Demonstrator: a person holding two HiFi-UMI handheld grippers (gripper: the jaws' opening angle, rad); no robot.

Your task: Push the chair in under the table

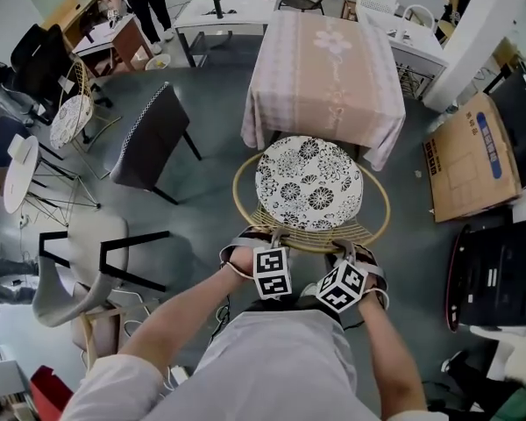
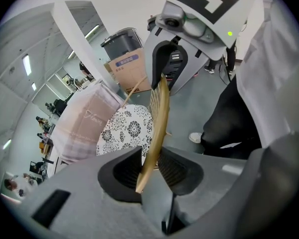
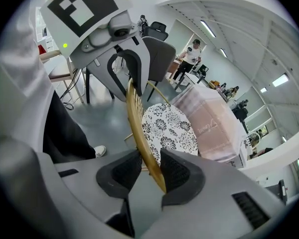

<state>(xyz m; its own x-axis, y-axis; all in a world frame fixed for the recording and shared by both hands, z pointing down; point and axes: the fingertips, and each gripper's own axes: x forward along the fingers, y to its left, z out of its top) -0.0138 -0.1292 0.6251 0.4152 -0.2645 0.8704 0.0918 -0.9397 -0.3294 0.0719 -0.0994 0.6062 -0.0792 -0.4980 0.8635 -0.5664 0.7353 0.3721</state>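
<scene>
A round rattan chair (image 1: 309, 185) with a black-and-white floral cushion stands at centre, its front edge at the pink-clothed surface (image 1: 326, 68) at 12 o'clock. At 6 o'clock the left gripper (image 1: 265, 238) and right gripper (image 1: 349, 253) meet its back rim side by side. A cardboard box (image 1: 469, 156) lies on the floor at 3 o'clock.

bright even ceiling light | soft shadows | gripper views fisheye-warped, vignetted

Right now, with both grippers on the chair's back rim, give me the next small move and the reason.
Probably a short, even push forward. The left gripper and right gripper each clamp the chair's rim, and its seat lies almost wholly outside the table, squarely facing it.
</scene>
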